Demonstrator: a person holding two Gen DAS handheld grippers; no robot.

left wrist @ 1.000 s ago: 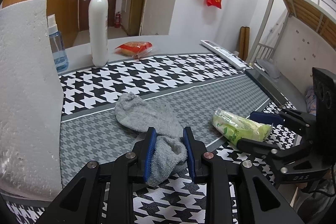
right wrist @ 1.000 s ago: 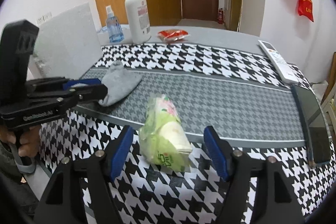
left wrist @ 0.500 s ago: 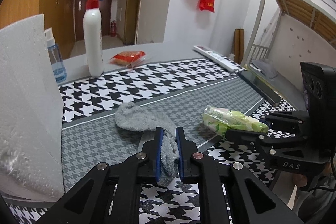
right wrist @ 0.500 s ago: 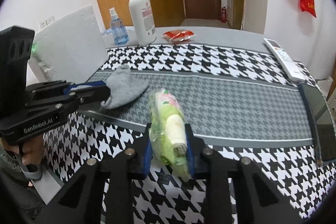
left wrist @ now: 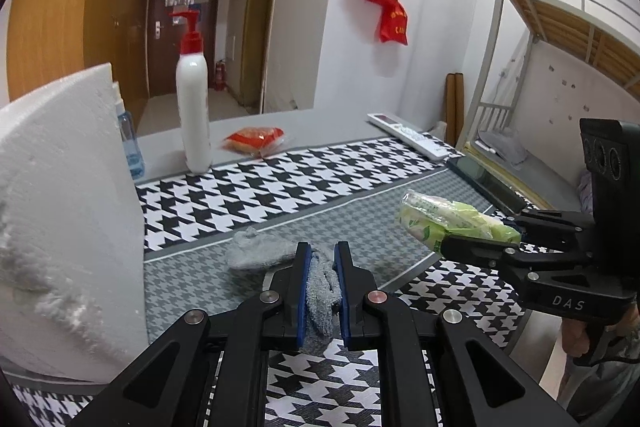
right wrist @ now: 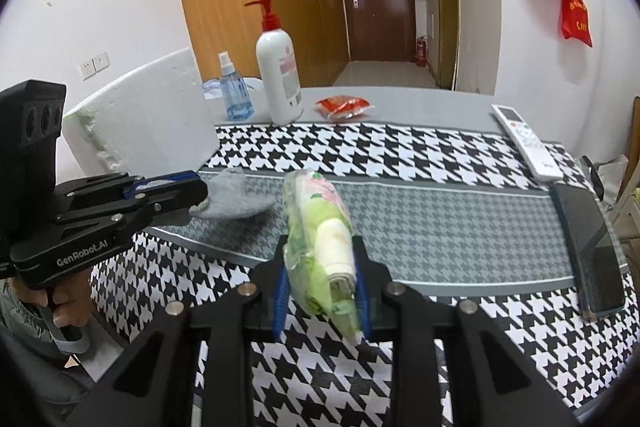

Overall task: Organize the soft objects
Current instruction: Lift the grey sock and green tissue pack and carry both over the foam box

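Grey terry cloth (left wrist: 320, 287) is bunching between the blue pads of the left gripper (left wrist: 322, 259), whose jaws are standing nearly together, clamped on the cloth's near end. The cloth's far end (right wrist: 236, 199) is trailing onto the grey houndstooth band of the table mat (left wrist: 288, 187), while the pinched part is hanging just above the near edge of the mat.

To the right, the right gripper (right wrist: 320, 267) is squeezing a green tissue pack (right wrist: 320, 239) between its pads, the jaws standing narrowly apart with the soft pack pressed in between. Seen from the left wrist view, the pack (left wrist: 448, 223) is sticking out past the fingertips and floating clear of the mat, over its near right part.

At the far left, a white foam block (left wrist: 60, 219) is standing upright on the mat's left edge. Behind it a blue spray bottle (right wrist: 234, 95) and a white pump bottle (left wrist: 194, 107) with a red top are standing on the bare grey table (left wrist: 320, 123). A red snack packet (left wrist: 256, 141) is lying just right of the pump bottle. A white remote (right wrist: 524, 141) is lying at the far right, and a dark phone (right wrist: 588, 243) is lying nearer on the right edge. A person's hand (right wrist: 60, 307) is gripping the left gripper's handle at the near left.
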